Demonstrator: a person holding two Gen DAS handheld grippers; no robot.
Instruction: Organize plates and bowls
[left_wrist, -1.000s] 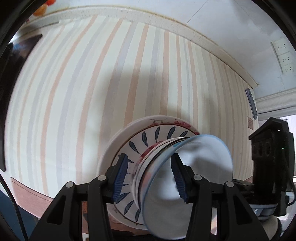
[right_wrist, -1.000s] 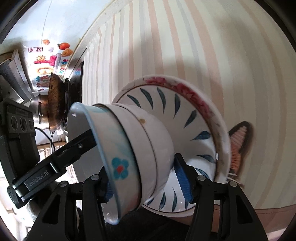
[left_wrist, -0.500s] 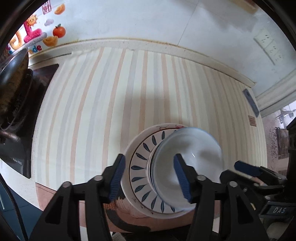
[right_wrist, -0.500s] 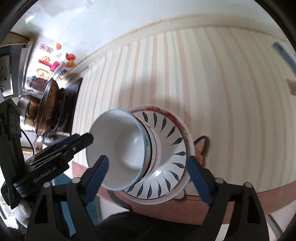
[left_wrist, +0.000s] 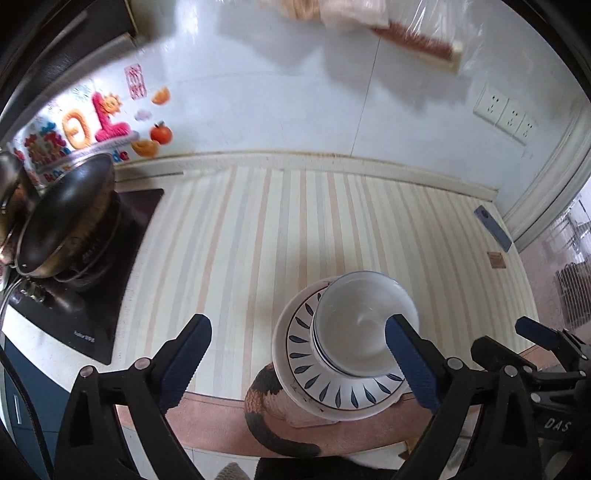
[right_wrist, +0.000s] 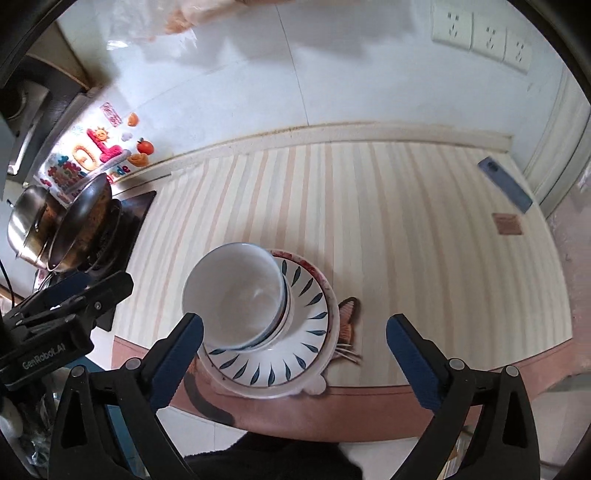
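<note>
both pulled back and up since a second ago, when each pair of jaws sat close around the bowls; now well clear, with much more wall in view.

nearest: left gripper (left_wrist: 297, 360) with jaws spread wide, gripping nothing. right gripper (right_wrist: 295, 356) likewise wide open and empty, hovering above the near table edge.

just beyond: stack of bowls (right_wrist: 236, 295) nested upright, sitting on the leaf-patterned plate (right_wrist: 310, 314), itself on a larger red-rimmed plate (right_wrist: 330, 291) at the front of the striped table (right_wrist: 406, 221). seemingly three bowls, though hard to count from above. stack off-centre on the plates, toward the stove side. cat-shaped mat (left_wrist: 266, 391) partly under the plates.

farther: dark pan (left_wrist: 62, 206) on the stove (left_wrist: 92, 288) at the left, wall sockets (right_wrist: 480, 33) and stickers (left_wrist: 92, 125) at the back.

judging by this, stacking done or nearly so. to finish well: nudge the bowls toward the plate's middle, pushing low on the bottom bowl's wall, never on the top rim, to avoid tipping; otherwise lift both clear straight up, without brushing the rim.
</note>
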